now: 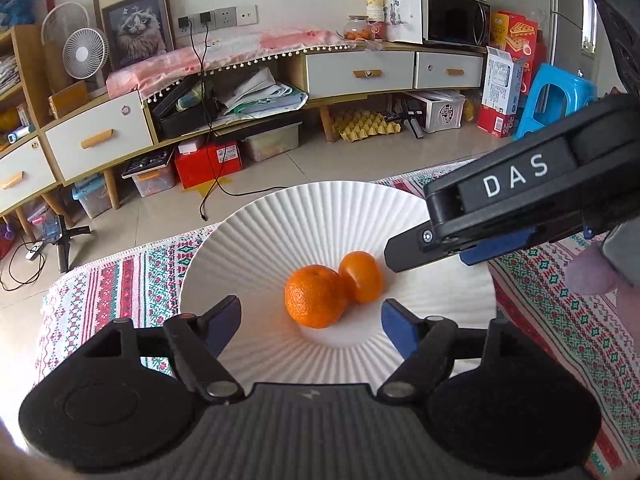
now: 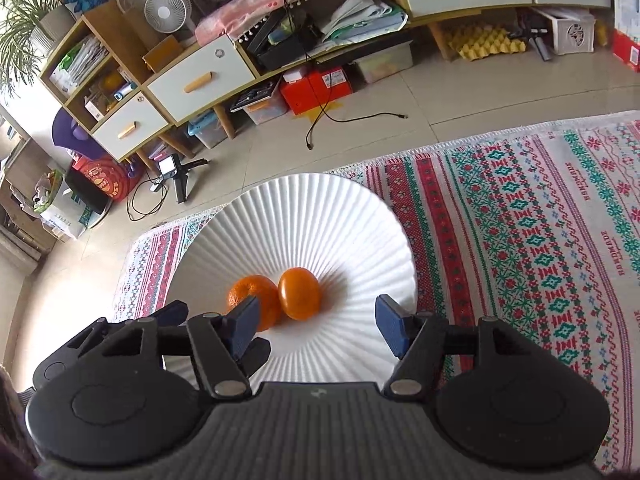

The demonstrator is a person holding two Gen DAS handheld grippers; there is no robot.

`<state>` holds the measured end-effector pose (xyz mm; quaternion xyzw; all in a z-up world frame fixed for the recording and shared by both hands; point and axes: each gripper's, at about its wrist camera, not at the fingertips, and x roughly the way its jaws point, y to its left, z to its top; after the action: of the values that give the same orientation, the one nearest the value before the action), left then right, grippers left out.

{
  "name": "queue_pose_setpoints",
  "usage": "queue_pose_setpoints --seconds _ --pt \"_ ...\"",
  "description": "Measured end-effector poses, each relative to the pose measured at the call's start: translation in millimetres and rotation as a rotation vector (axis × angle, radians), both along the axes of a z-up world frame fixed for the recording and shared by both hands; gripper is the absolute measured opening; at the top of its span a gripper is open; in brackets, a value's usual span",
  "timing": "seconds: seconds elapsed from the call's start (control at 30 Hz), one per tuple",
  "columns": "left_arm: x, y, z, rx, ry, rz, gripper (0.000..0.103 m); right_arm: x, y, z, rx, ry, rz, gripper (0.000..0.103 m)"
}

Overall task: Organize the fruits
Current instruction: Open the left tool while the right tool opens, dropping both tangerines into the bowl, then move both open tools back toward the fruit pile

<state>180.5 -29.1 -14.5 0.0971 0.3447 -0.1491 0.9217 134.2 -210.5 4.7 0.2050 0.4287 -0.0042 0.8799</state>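
The left wrist camera sits just behind the left gripper (image 1: 311, 318) and looks forward and steeply down along its two fingers, close over a white ribbed plate (image 1: 320, 216) on a patterned tablecloth (image 1: 560, 292). Beyond the table edge it takes in the tiled floor and a long low cabinet (image 1: 360, 68) against the far wall. The right gripper (image 1: 390, 254) enters this view from the right.

The right wrist camera rides behind its own gripper (image 2: 316, 322), tilted down likewise and equally near. Both views share the plate (image 2: 304, 208), the two oranges (image 2: 299, 293) on it, the tablecloth (image 2: 540, 220) and the cabinet (image 2: 200, 76).
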Motion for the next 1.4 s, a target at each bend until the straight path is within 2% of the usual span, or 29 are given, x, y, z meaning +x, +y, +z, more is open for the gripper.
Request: queue_pose_setpoints --seconds 0.4,0.6,0.83,1.0,1.13,1.27,1.4 --pt "-37.0 7.2 15.5 0.022 0.01 -0.003 0.102 -35.9 -2.7 10.5 -0.014 -0.007 -0.002 0.081" --pt "-57.3 14.6 15.4 0.026 0.044 -0.003 0.102 -53.4 -0.7 9.3 -0.024 0.008 0.003 0.084" --pt "-78.0 26.5 10.6 -0.016 0.094 0.03 0.102 -75.1 6.4 4.9 -0.033 0.02 0.036 0.089" --pt "-97.7 27.3 6.1 0.008 0.109 0.039 0.102 -90.5 9.7 -0.7 -0.04 0.031 0.056 0.09" --pt "-110.1 31.7 1.5 -0.016 0.113 0.043 0.102 -102.3 8.0 -1.5 -0.053 0.032 0.06 0.09" --pt "-116.4 34.7 -5.1 -0.034 0.135 0.06 0.102 -118.1 6.5 -1.8 -0.096 0.013 0.064 0.091" --pt "-132.8 36.0 -14.1 -0.006 0.133 0.052 0.102 -128.4 5.0 -6.9 -0.167 -0.014 0.085 0.093"
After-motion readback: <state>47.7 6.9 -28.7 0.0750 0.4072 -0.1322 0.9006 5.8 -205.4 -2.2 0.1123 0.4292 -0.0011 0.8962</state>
